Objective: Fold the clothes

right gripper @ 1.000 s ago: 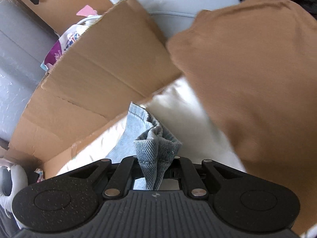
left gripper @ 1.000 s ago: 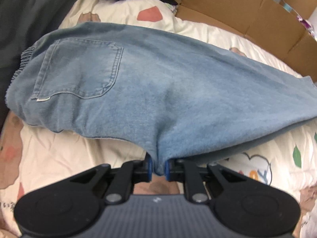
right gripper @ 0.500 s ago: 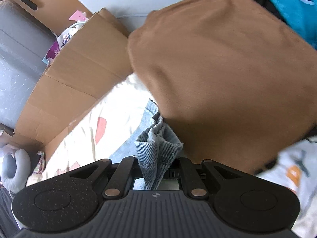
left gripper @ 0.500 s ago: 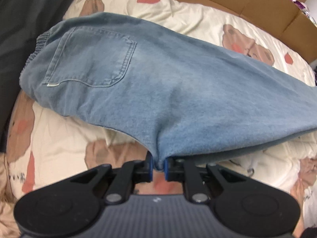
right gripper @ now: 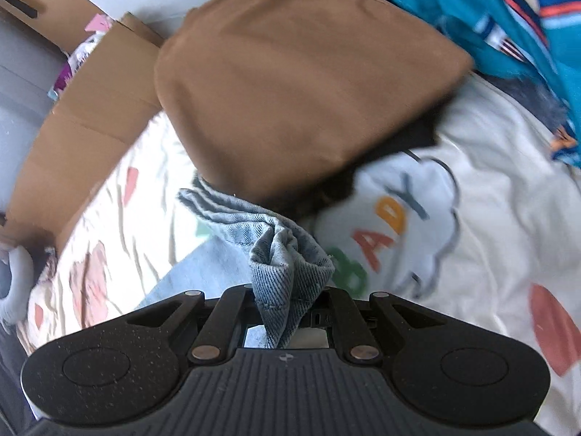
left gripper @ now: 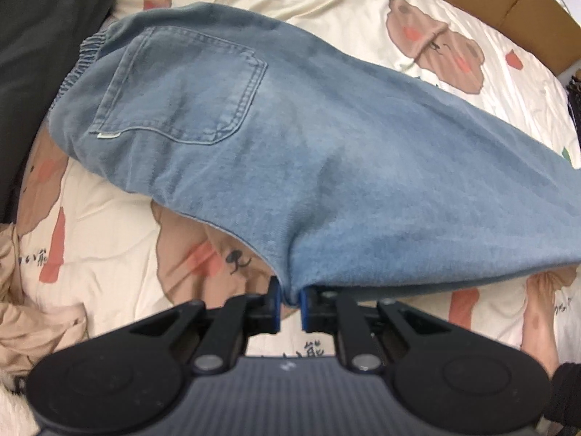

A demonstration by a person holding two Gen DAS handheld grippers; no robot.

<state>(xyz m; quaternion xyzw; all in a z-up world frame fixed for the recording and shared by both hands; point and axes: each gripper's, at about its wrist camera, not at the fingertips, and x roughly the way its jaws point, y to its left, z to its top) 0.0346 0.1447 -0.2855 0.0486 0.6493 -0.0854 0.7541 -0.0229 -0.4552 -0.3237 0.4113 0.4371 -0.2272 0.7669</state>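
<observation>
Denim: I have a pair of light-blue jeans (left gripper: 326, 152) lifted between my two grippers, slung over the middle of the bedspread (left gripper: 109, 239), waistband toward its left edge, legs running off to the right.
Left gripper (left gripper: 289, 305): pointing down at the bed, its blue pads nipped tight on the folded seam edge of the jeans near the seat.
Right gripper (right gripper: 290, 301): closed hard on a bunched wad of hem cloth at the leg end (right gripper: 290, 265); the fingers themselves are buried under the denim.
Handling: I judge the cloth to be soft but weighty; it sags in a long belly between my two holds and will drag rather than float. It should hold a crease once laid flat.
Where to hold: seams, hem and the elastic waistband (left gripper: 78, 69) give the thickest bite. My right hold is a crumpled fistful, so I expect that end to land wrinkled unless I keep it taut.
Pocket (left gripper: 181, 87): a small pale tab sits on its lower edge; too small for me to read.
Writing: coloured letters "BABY" (right gripper: 377, 239) on a white garment near the right edge of the bedspread; dark characters on the bedspread print, not legible.
Neighbours: a folded brown garment (right gripper: 308, 83) just beyond the leg end, a cardboard box (right gripper: 83, 116) along the far edge.
</observation>
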